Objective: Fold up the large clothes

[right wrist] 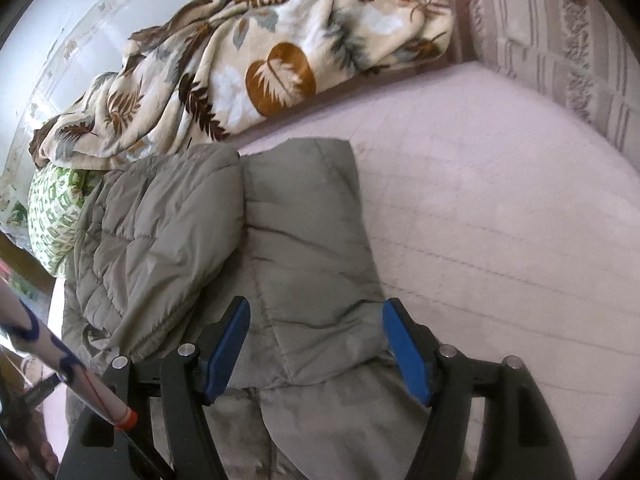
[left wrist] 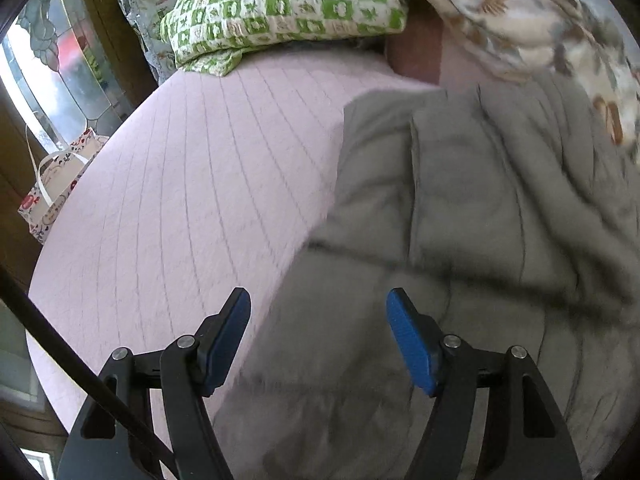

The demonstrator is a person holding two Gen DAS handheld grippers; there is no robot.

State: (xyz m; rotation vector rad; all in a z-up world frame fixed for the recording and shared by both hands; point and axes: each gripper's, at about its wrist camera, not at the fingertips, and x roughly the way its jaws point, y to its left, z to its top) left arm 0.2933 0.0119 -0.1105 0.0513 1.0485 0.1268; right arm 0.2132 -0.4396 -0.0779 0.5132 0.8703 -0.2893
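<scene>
Your grey quilted jacket lies partly folded on the pink bed cover, filling the 12 to 9 o'clock side of the right wrist view. Both your left gripper and right gripper hang spread and empty over it. It looks puffy, light and slippery, likely to spring back, so pinch a seamed hem edge through both layers near 6 o'clock.

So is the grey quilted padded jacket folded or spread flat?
Partly folded: the grey quilted padded jacket has its sleeves laid over the body.
</scene>
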